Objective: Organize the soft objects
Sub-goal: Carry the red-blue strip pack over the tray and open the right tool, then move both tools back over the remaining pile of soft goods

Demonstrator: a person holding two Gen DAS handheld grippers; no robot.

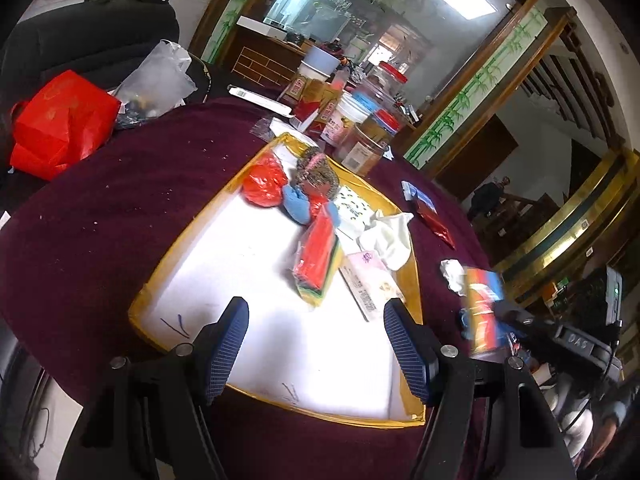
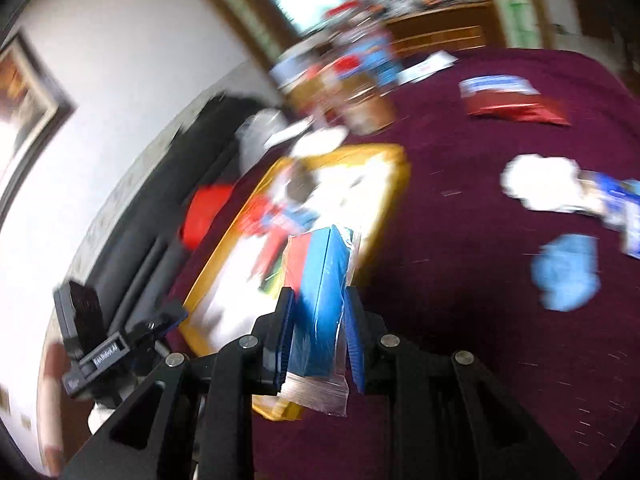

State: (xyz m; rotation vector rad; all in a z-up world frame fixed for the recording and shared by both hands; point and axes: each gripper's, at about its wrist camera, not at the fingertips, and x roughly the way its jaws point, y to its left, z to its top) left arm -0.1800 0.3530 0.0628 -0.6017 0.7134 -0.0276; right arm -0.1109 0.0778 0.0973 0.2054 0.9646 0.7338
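Observation:
A white board with a yellow rim (image 1: 152, 292) lies on the maroon table. On it lie a red plastic bag (image 1: 264, 182), a blue glove (image 1: 298, 204), a steel scourer (image 1: 316, 172), a packed sponge stack (image 1: 318, 258), a white cloth (image 1: 390, 238) and a tissue pack (image 1: 370, 284). My left gripper (image 1: 316, 344) is open and empty above the board's near part. My right gripper (image 2: 320, 344) is shut on a bagged pack of blue and red sponges (image 2: 320, 300), held above the table by the board's yellow rim (image 2: 384, 216); it shows blurred in the left wrist view (image 1: 482, 308).
On the maroon cloth lie a blue glove (image 2: 566, 276), a crumpled white tissue (image 2: 540, 180), a blue packet (image 2: 624, 216) and a red pouch (image 2: 516, 102). Jars and boxes (image 1: 360, 120) stand behind the board. A red bag (image 1: 60, 124) sits at the left.

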